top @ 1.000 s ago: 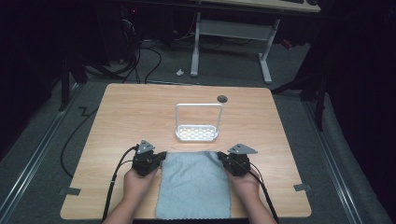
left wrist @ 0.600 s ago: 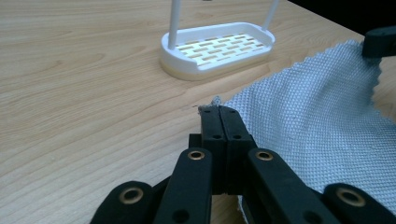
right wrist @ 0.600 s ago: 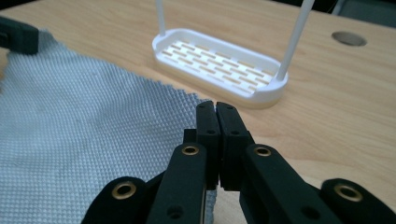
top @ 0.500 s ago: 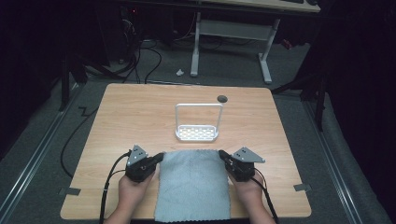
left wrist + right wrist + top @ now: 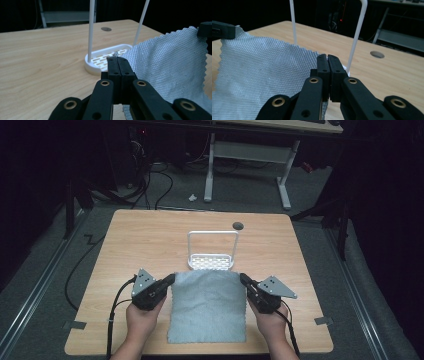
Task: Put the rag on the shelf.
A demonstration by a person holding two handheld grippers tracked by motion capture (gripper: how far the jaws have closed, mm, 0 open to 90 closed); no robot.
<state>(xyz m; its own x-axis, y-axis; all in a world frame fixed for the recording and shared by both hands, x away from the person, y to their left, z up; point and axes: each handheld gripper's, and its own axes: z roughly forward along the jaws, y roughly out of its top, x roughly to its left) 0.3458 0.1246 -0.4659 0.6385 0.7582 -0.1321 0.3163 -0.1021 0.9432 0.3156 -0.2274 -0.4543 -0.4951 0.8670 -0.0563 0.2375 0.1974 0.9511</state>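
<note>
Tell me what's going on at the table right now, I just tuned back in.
A person holds a claw in each hand, and both are shut on the far corners of a light grey woven cloth. The left claw pinches the far left corner and the right claw the far right one. The cloth's far edge is raised and reaches the white slotted plastic tray with a tall wire hoop, while its near part lies flat on the light wooden table.
</note>
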